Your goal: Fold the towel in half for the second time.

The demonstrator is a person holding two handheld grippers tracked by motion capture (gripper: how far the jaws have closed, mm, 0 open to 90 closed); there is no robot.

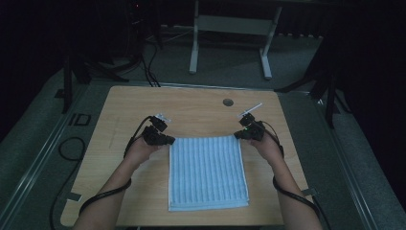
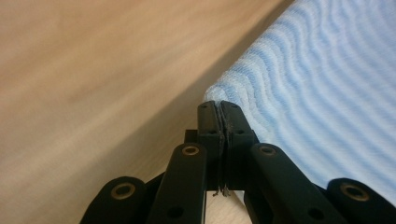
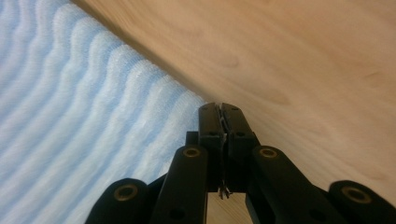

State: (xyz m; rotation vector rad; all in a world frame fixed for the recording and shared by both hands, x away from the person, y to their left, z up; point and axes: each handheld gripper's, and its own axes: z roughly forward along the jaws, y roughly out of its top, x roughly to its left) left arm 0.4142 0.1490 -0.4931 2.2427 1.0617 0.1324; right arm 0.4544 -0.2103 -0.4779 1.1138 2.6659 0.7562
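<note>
At the far edge of the folded blue towel (image 1: 208, 172), which lies flat on the worktop (image 1: 124, 103) with its long axis running toward the person, both tools sit at the two far corners. The left tool (image 1: 167, 140) has its jaws pressed together at the far left corner, apparently pinching the cloth edge; the right tool (image 1: 238, 135) is clamped likewise at the far right corner. The towel body stretches back from both tools toward the near edge, each hand equally close to its own corner
</note>
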